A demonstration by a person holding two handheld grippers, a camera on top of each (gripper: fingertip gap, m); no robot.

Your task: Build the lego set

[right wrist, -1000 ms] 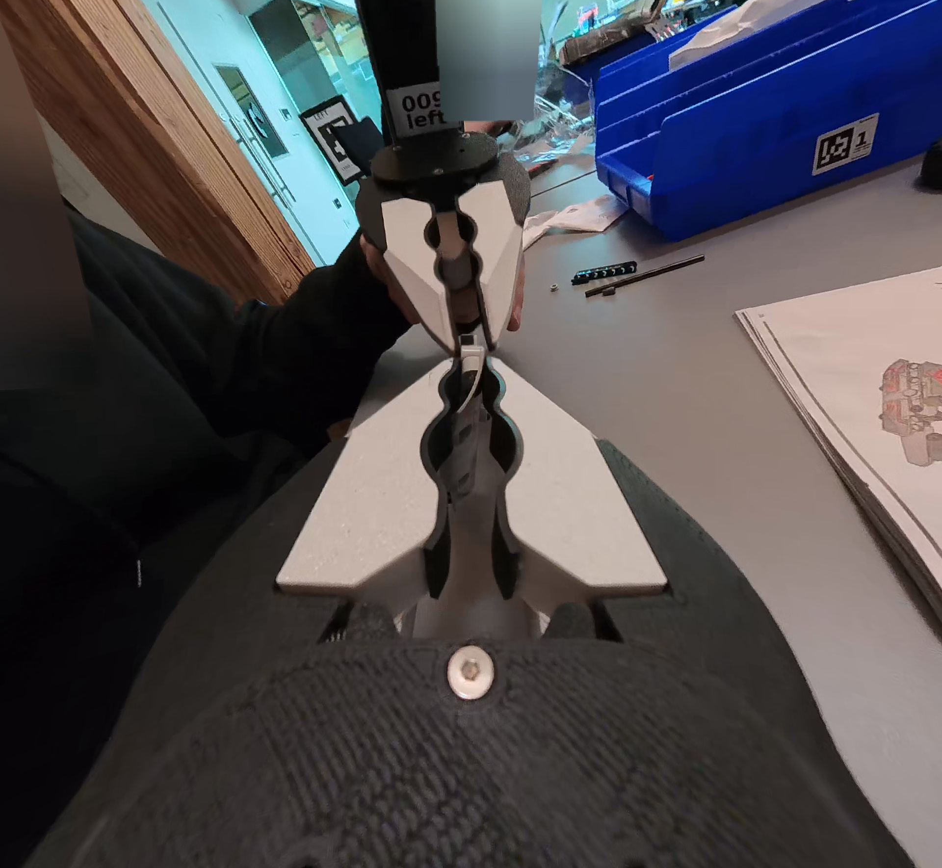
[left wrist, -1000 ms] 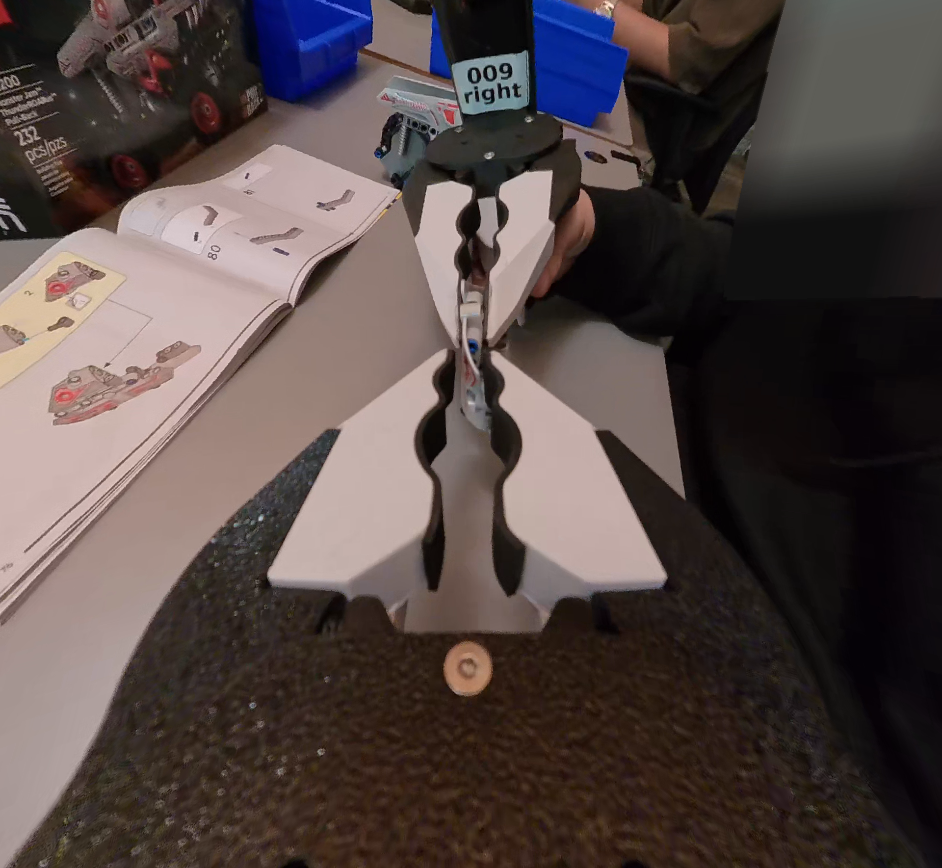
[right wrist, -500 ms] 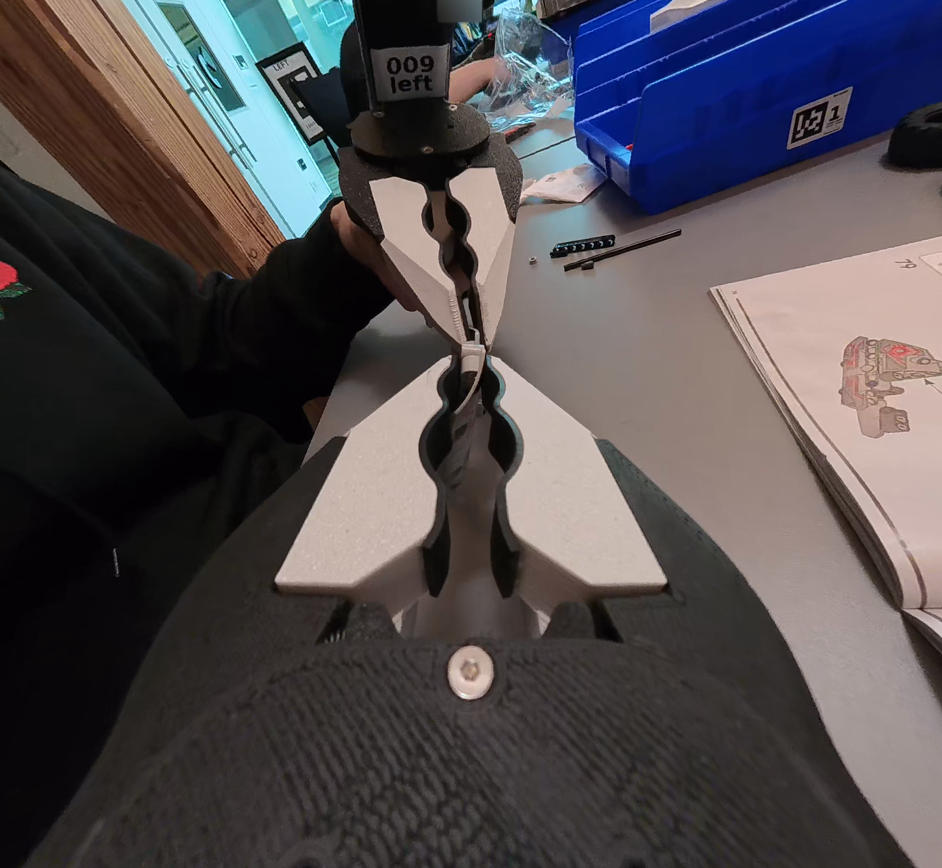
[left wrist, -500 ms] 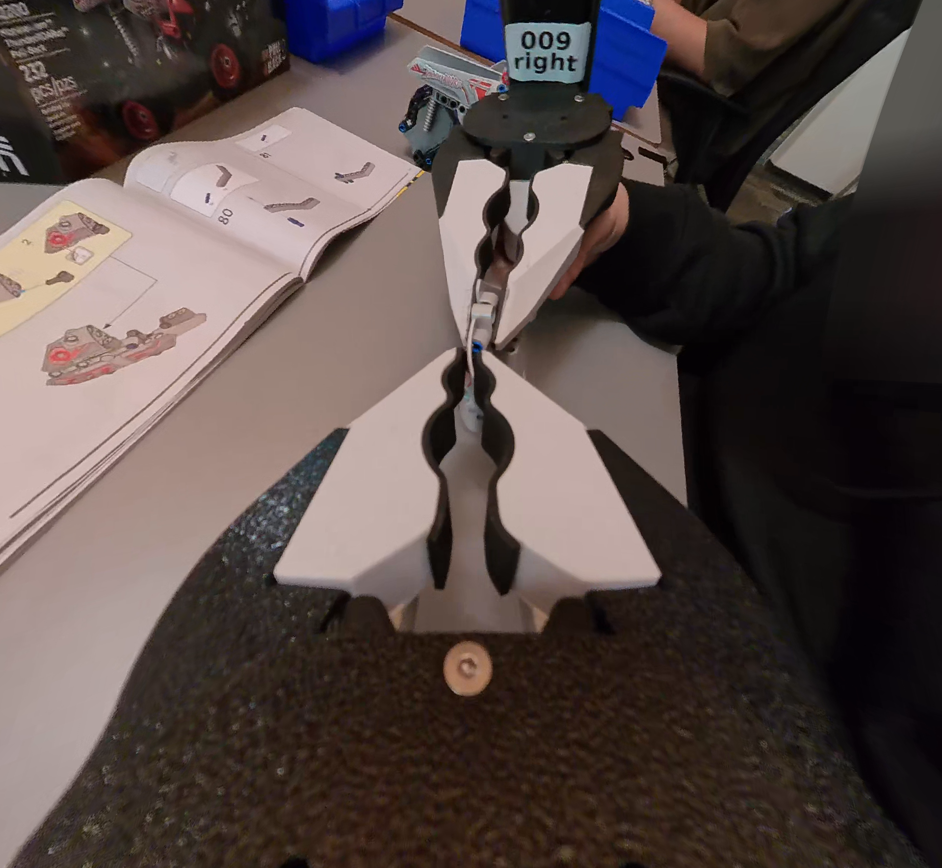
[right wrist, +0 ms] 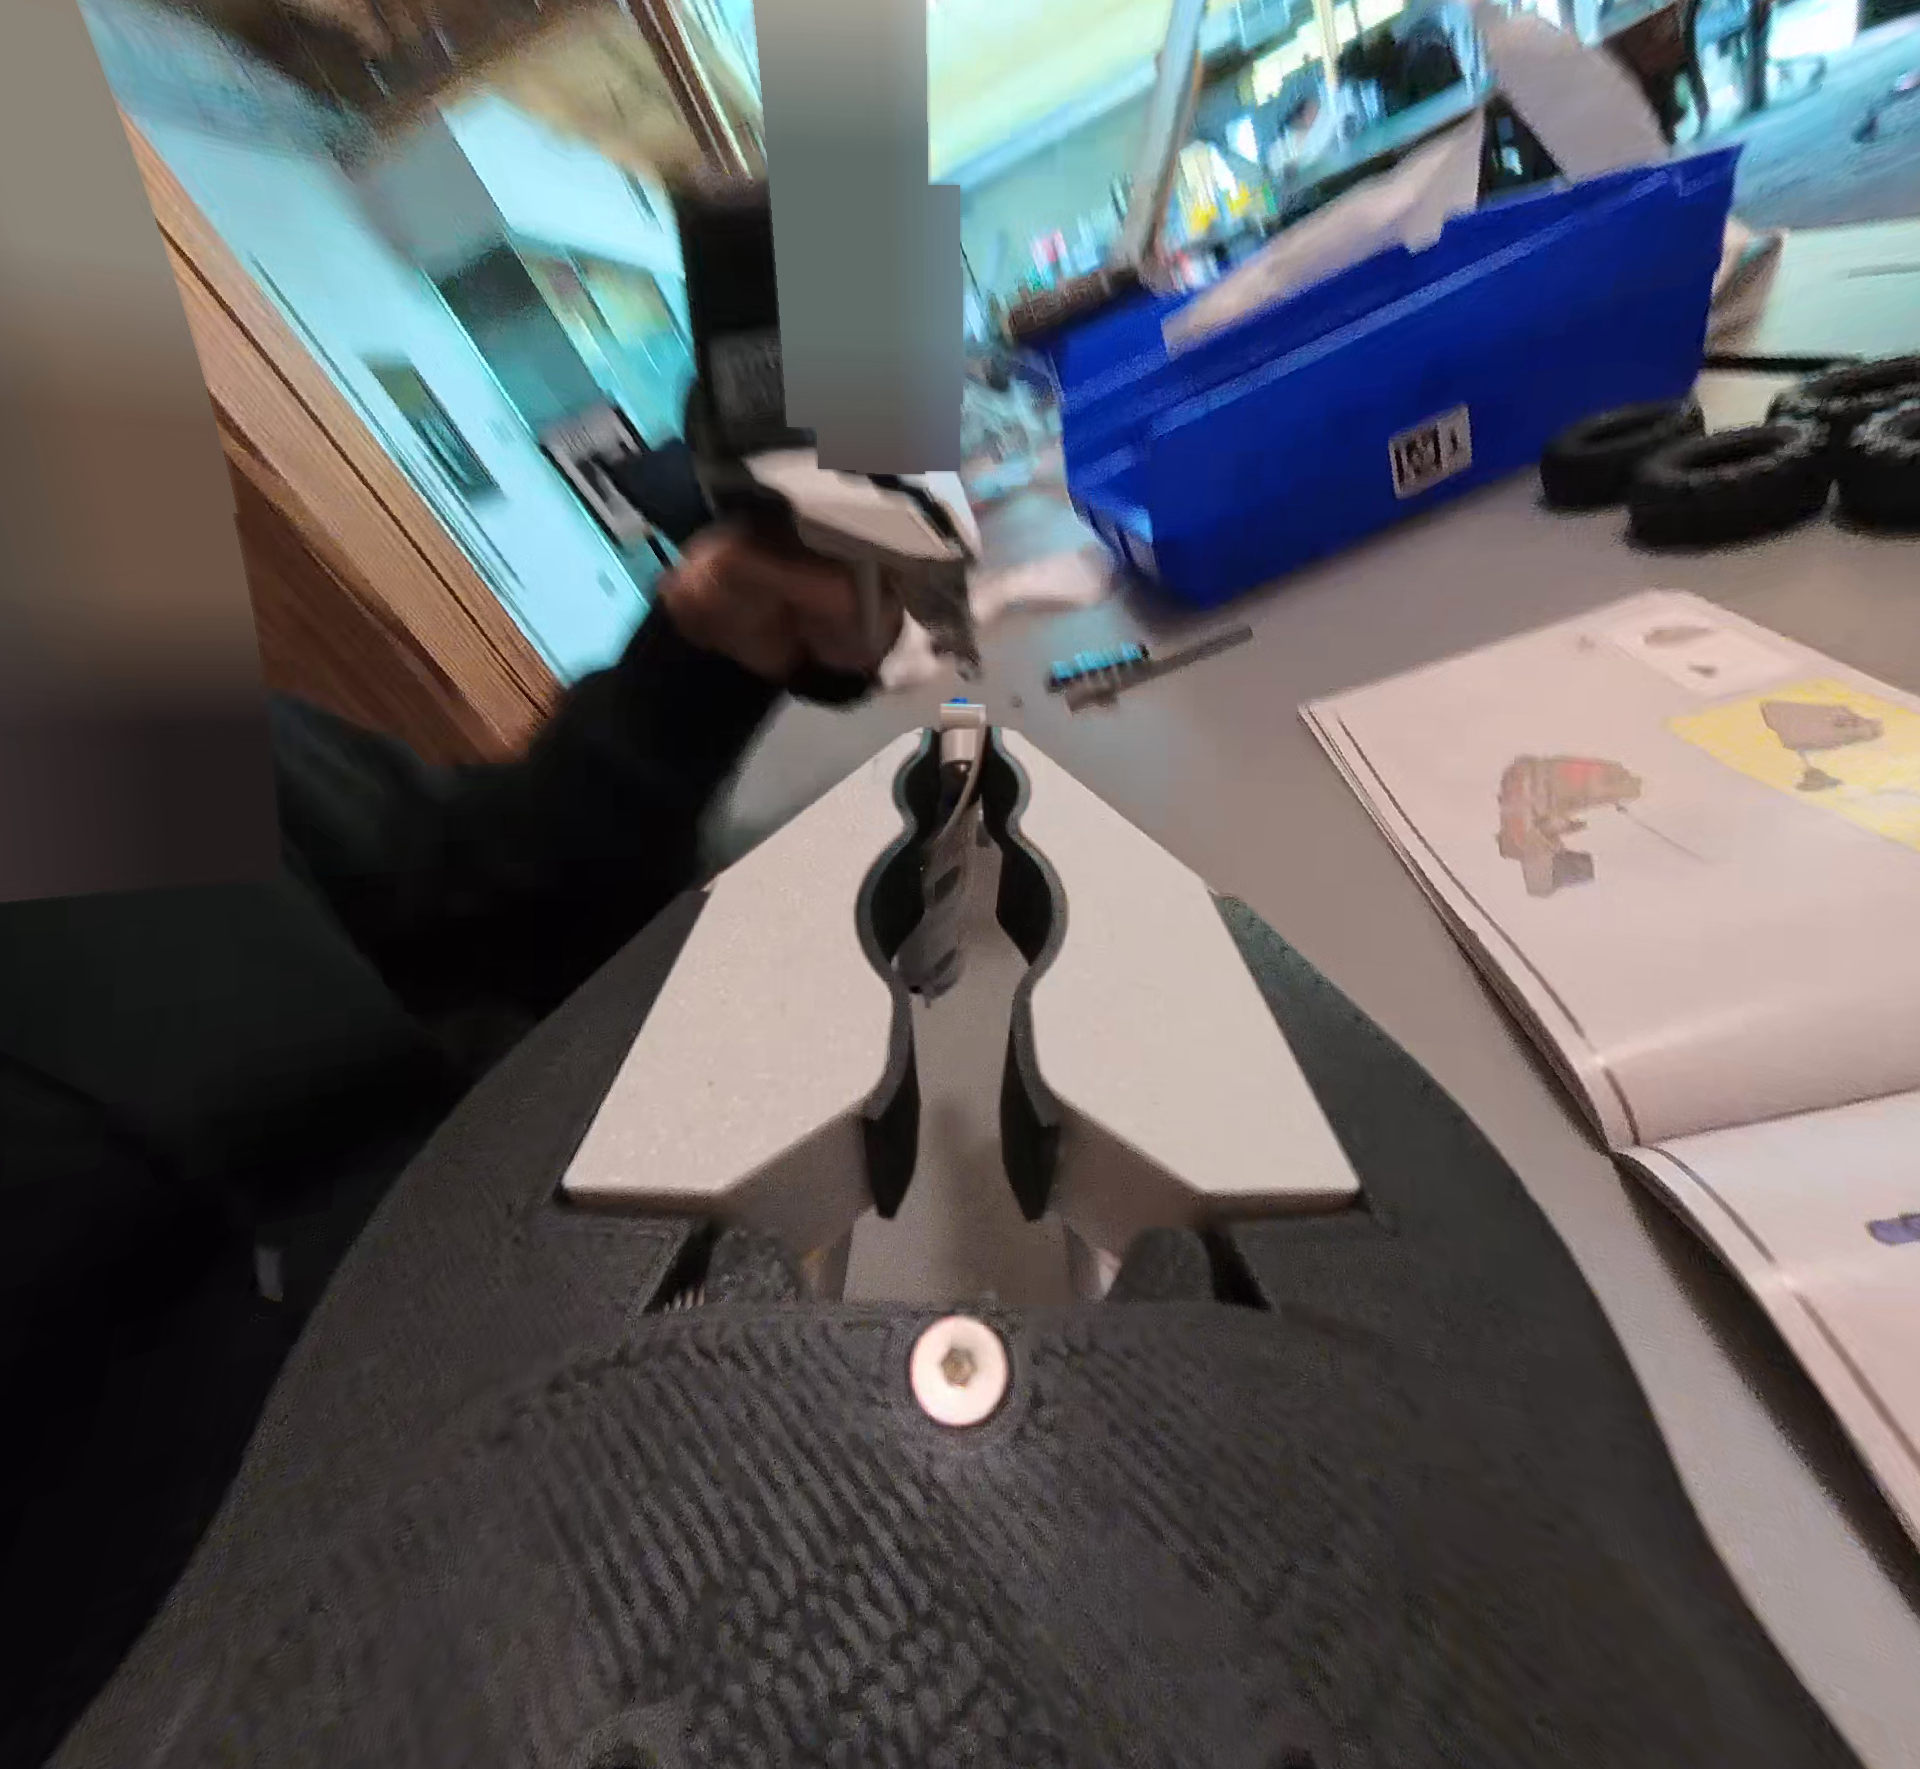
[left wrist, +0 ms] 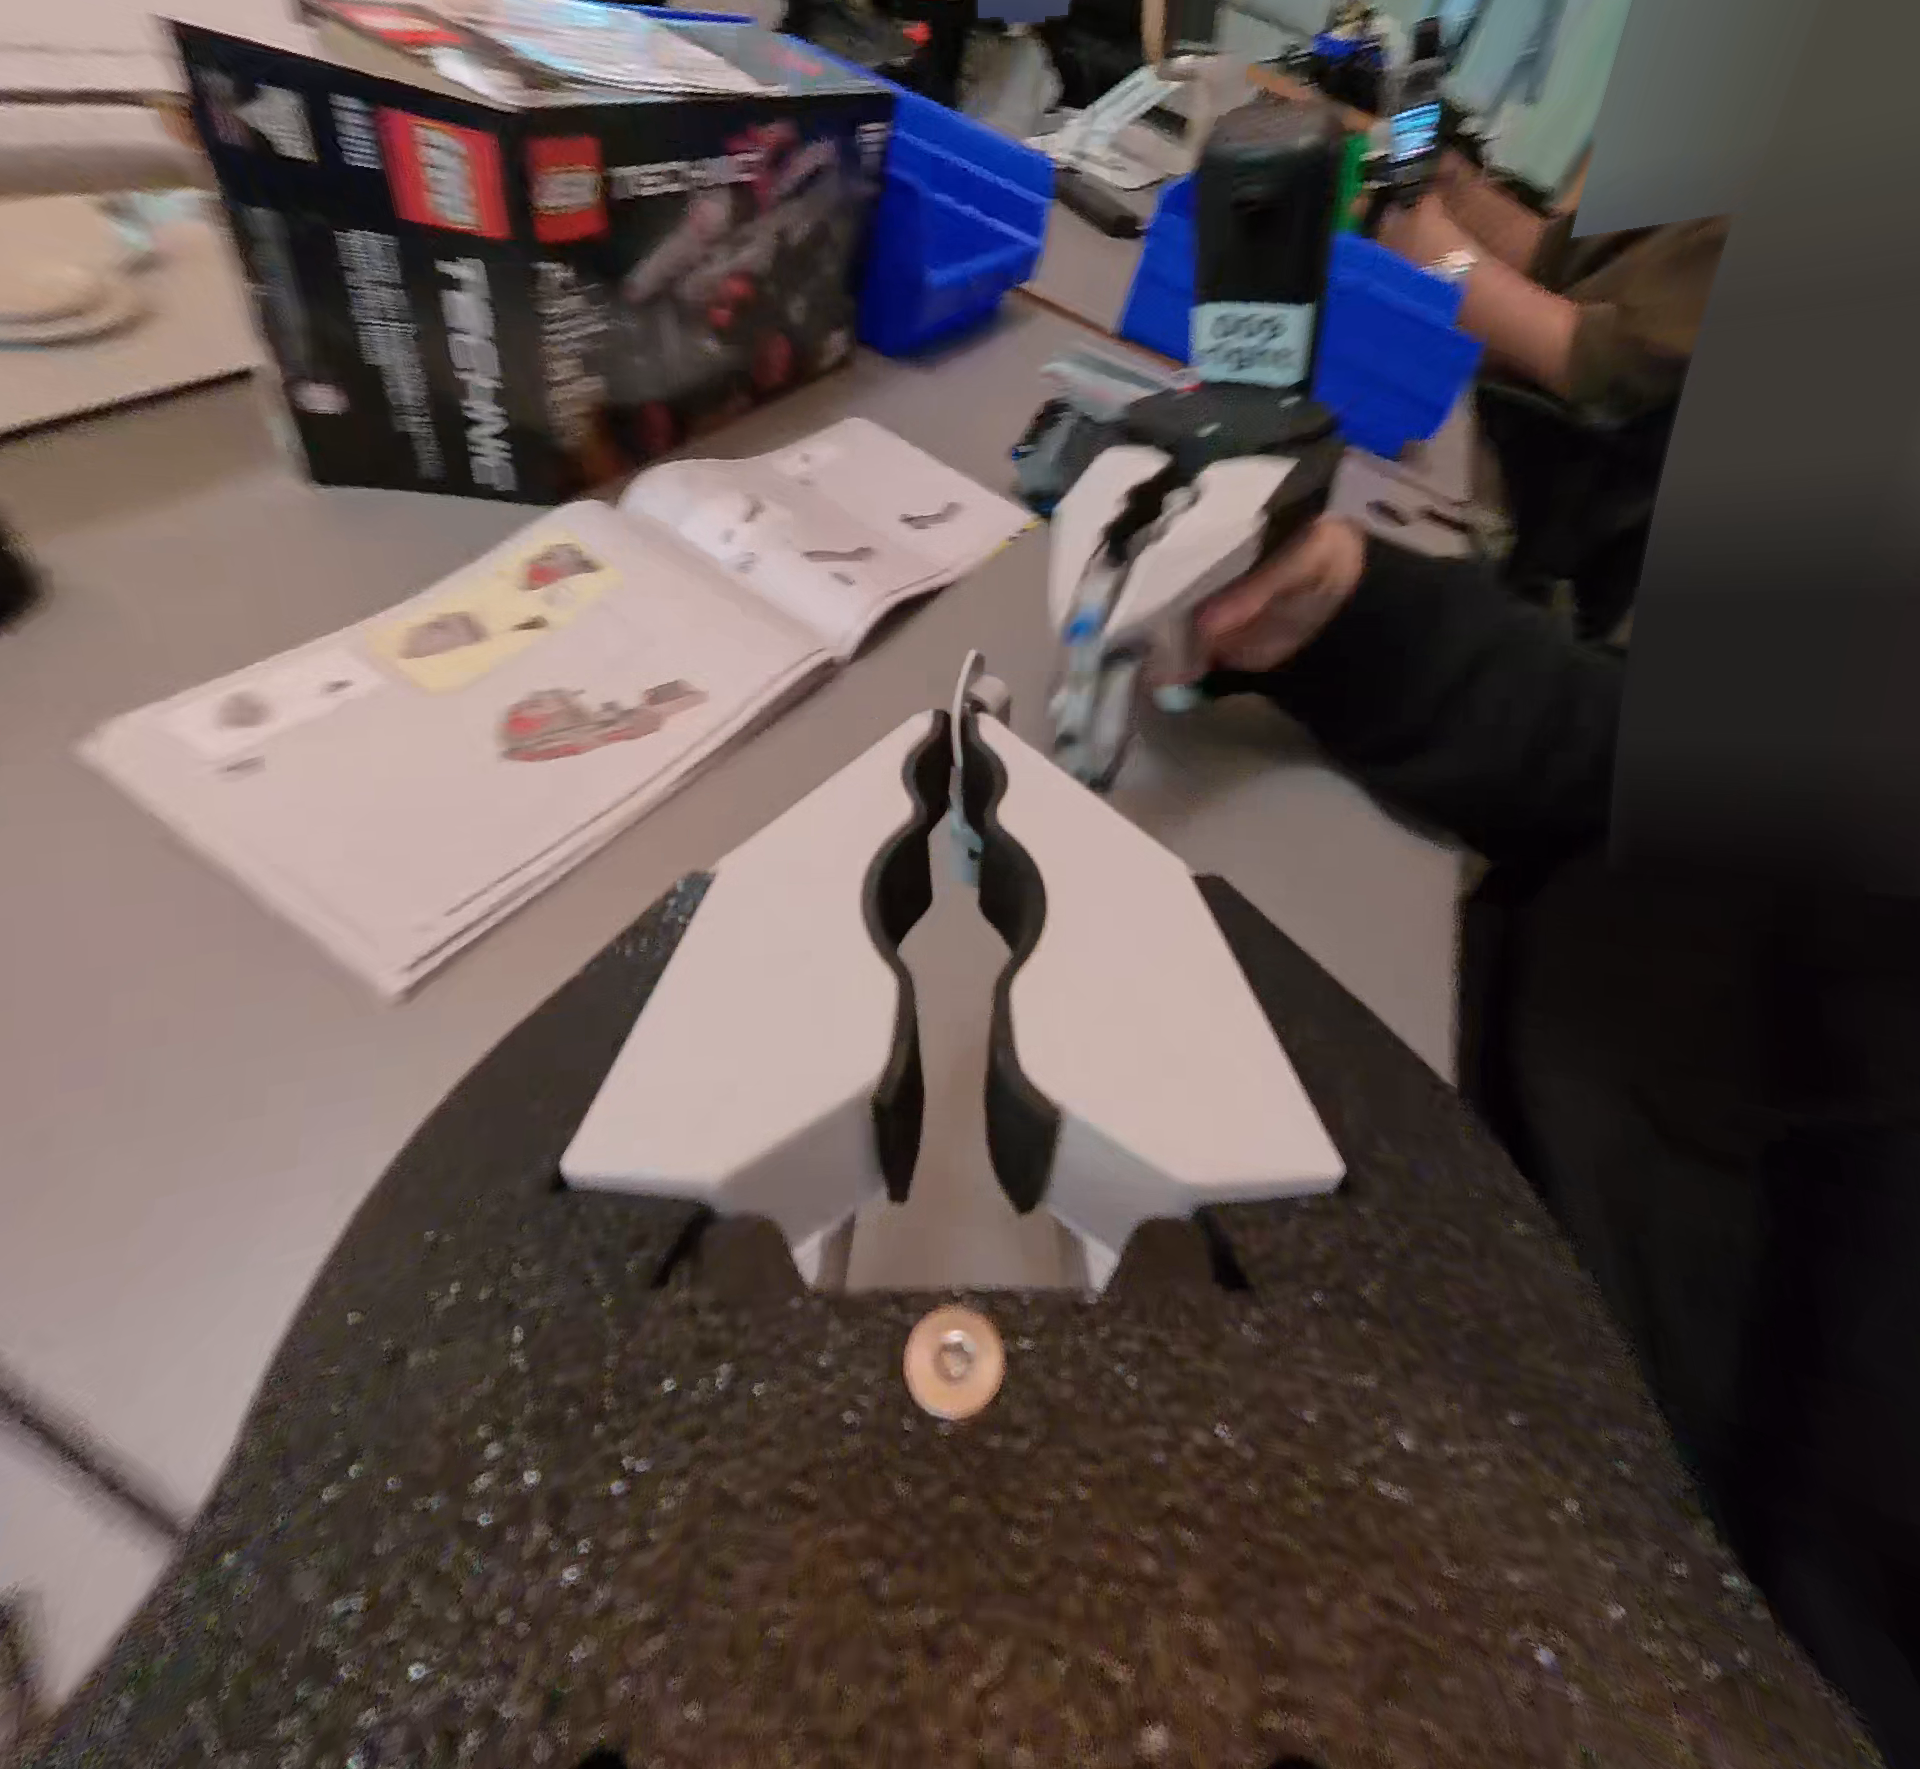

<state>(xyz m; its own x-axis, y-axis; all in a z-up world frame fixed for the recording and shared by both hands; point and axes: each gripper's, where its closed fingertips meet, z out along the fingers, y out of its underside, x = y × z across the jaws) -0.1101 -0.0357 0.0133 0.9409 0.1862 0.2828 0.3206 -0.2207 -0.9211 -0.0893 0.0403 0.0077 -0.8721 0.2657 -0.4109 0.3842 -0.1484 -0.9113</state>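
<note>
In the left wrist view my left gripper (left wrist: 966,732) is shut on a small white and light-blue lego piece (left wrist: 964,784) that pokes out past its tips. Beyond it, slightly right, my right gripper (left wrist: 1091,670) points down and grips a grey lego sub-assembly (left wrist: 1086,711) with a blue pin. In the right wrist view my right gripper (right wrist: 961,743) is shut on that grey sub-assembly (right wrist: 945,878), whose white and blue end sticks out at the tips. The left gripper (right wrist: 940,597) shows blurred beyond it, apart from it, holding a small piece.
An open instruction booklet (left wrist: 520,732) (right wrist: 1610,836) lies on the grey table (left wrist: 208,992). The lego box (left wrist: 540,285) and blue bins (left wrist: 956,233) (right wrist: 1351,400) stand behind. Black tyres (right wrist: 1714,462), an axle with blue pins (right wrist: 1143,659) and a part-built model (left wrist: 1081,410) lie nearby. My right fingertips sit around 9 centimeters from my left ones.
The grippers were tip to tip on joined pieces. They have now pulled apart, each keeping a piece, and both views have swung and blurred.
</note>
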